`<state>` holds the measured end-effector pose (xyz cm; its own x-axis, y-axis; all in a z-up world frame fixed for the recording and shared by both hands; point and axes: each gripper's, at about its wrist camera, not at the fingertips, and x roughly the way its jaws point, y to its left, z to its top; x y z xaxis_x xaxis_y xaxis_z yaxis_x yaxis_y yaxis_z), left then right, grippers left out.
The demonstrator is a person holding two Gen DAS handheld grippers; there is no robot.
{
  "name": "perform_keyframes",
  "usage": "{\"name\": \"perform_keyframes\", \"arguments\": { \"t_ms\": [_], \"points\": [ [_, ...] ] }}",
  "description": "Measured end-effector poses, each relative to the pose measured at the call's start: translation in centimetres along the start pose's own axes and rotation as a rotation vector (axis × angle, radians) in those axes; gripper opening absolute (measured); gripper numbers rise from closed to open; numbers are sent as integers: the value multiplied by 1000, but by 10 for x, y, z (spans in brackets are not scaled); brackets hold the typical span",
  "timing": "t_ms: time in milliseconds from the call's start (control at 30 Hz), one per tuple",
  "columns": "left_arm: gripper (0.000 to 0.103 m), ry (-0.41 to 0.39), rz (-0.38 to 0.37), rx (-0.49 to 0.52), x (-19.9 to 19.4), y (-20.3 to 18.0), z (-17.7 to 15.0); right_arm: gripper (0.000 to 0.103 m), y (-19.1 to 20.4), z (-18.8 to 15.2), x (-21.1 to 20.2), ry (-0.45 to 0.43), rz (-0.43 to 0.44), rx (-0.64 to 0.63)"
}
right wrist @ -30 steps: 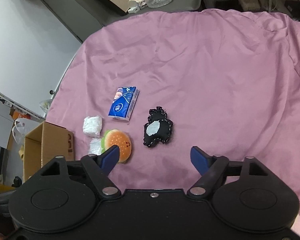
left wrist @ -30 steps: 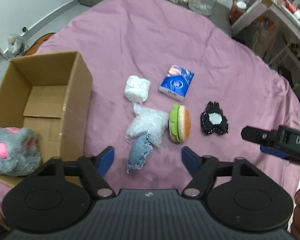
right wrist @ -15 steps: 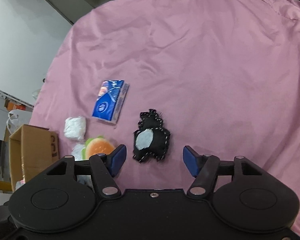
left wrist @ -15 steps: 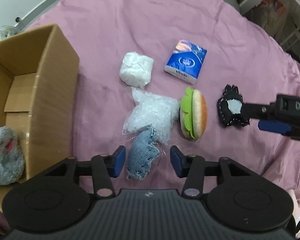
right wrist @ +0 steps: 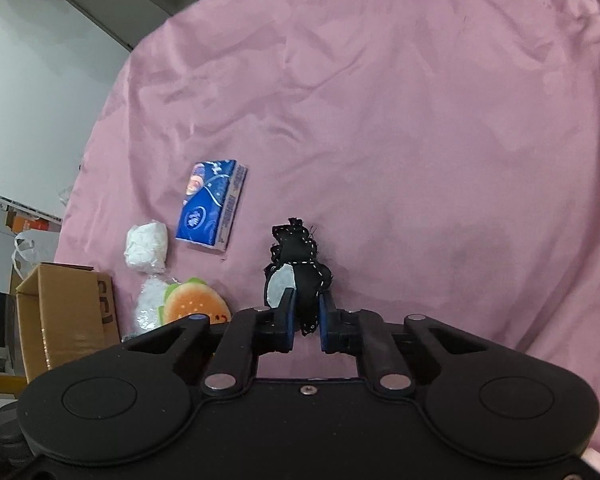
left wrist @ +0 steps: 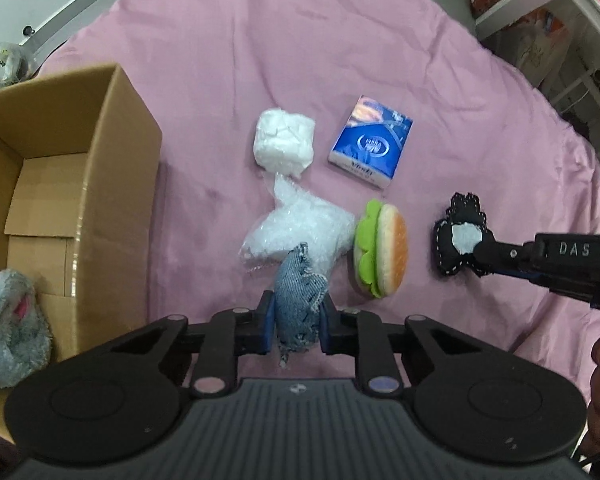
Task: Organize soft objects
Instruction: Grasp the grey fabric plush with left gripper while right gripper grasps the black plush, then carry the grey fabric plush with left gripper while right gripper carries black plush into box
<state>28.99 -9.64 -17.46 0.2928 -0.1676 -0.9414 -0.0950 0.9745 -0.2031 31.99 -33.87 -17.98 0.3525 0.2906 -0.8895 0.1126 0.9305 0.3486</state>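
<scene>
My left gripper (left wrist: 297,326) is shut on a blue denim soft piece (left wrist: 299,300) lying on the pink cloth, beside a clear bag of white stuffing (left wrist: 300,229). My right gripper (right wrist: 305,322) is shut on a black stitched felt toy with a white patch (right wrist: 296,270); the toy also shows in the left wrist view (left wrist: 458,236). A plush burger (left wrist: 382,254), a white wad (left wrist: 283,144) and a blue tissue pack (left wrist: 370,142) lie nearby. The open cardboard box (left wrist: 112,184) at left holds a grey plush (left wrist: 8,330).
The pink cloth (right wrist: 420,120) covers a round table. Shelves with clutter (left wrist: 560,8) stand beyond its far right edge. The box also shows at the left in the right wrist view (right wrist: 66,320).
Both grippers moved down to the cloth and closed: the left one on the denim piece, the right one on the black felt toy.
</scene>
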Motion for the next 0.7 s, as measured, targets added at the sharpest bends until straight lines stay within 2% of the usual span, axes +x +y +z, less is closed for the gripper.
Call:
{"name": "perform_keyframes", "arguments": {
  "t_ms": [400, 700],
  "points": [
    [20, -117, -59, 26, -48, -4, -15, 11, 21, -21, -50, -97, 9, -8],
    [20, -215, -73, 29, -97, 10, -23, 11, 51, -46, -82, -161, 48, -38]
  ]
}}
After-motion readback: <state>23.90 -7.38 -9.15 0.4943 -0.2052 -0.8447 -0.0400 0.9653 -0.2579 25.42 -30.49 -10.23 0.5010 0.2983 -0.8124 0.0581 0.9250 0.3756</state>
